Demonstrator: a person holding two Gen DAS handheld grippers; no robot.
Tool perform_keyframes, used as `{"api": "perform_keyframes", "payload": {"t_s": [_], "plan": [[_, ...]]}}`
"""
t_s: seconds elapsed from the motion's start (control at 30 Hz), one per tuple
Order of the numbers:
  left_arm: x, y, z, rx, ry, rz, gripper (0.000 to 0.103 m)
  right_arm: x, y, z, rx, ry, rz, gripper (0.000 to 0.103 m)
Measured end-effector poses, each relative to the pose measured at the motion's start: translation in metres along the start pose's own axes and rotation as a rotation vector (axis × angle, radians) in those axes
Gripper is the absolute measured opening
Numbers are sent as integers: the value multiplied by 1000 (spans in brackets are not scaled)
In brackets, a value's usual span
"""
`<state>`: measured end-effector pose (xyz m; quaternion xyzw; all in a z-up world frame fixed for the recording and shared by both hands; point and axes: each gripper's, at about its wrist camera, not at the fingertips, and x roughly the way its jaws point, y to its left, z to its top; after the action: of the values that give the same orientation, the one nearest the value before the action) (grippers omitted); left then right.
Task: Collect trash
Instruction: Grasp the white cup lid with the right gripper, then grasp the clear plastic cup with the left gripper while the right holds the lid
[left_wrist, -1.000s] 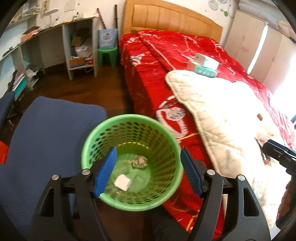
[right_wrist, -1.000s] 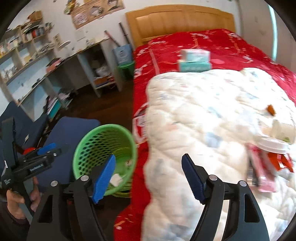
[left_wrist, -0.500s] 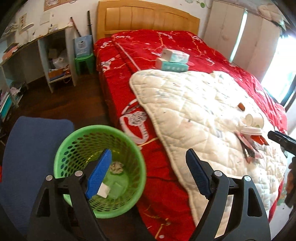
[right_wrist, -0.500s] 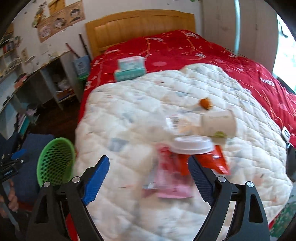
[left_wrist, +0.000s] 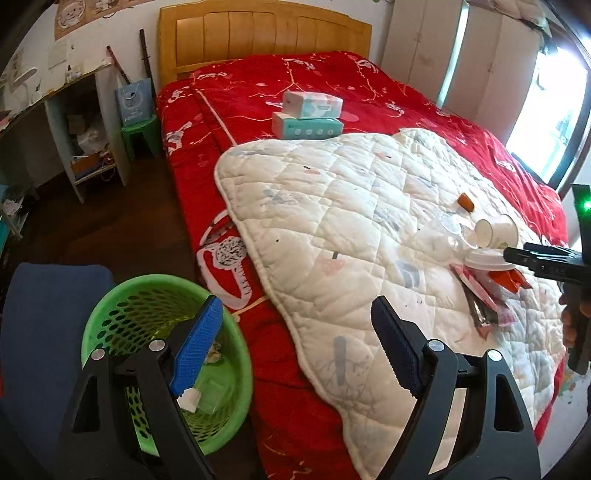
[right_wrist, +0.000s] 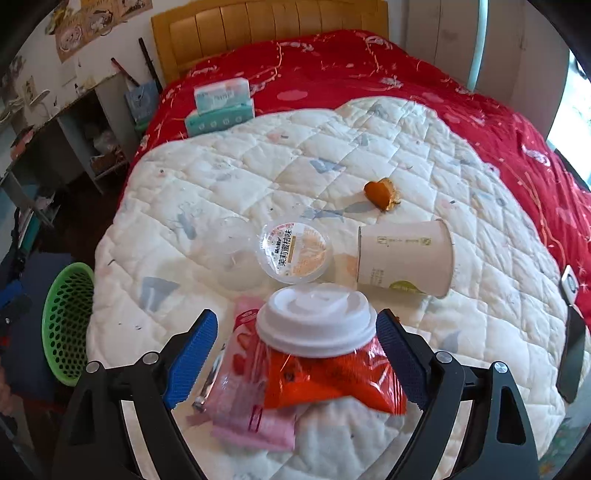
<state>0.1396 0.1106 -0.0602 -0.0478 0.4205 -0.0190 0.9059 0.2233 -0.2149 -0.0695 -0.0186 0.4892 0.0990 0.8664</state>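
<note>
Looking along your right tongs (right_wrist: 293, 349), you see the trash on the white quilt (right_wrist: 258, 177) close up: a white cup lid (right_wrist: 316, 323) atop an orange wrapper (right_wrist: 332, 380) and pink wrapper (right_wrist: 251, 417), between jaws just spread wide and touching nothing. Only this view resolves the clear lid (right_wrist: 295, 251), whose printed Chinese characters are legible, beside the tipped paper cup (right_wrist: 404, 258). Your left tongs (left_wrist: 297, 349), also just opened and empty, alone show inside the green basket (left_wrist: 240, 354) by the bed.
</note>
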Motion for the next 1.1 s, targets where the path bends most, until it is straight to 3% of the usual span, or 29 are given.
{"api": "perform_keyframes", "payload": {"t_s": [0.43, 0.57, 0.77, 1.1], "plan": [[26, -13, 6, 13, 29, -4, 81, 42, -11, 2, -23, 70, -28, 84], [30, -21, 10, 27, 29, -9, 81, 40, -14, 0, -12, 53, -21, 78], [36, -41, 19, 56, 27, -32, 81, 34, -14, -4, -22, 32, -43, 78], [58, -103, 44, 152, 17, -146, 81, -1, -24, -15, 6, -22, 3, 78]]}}
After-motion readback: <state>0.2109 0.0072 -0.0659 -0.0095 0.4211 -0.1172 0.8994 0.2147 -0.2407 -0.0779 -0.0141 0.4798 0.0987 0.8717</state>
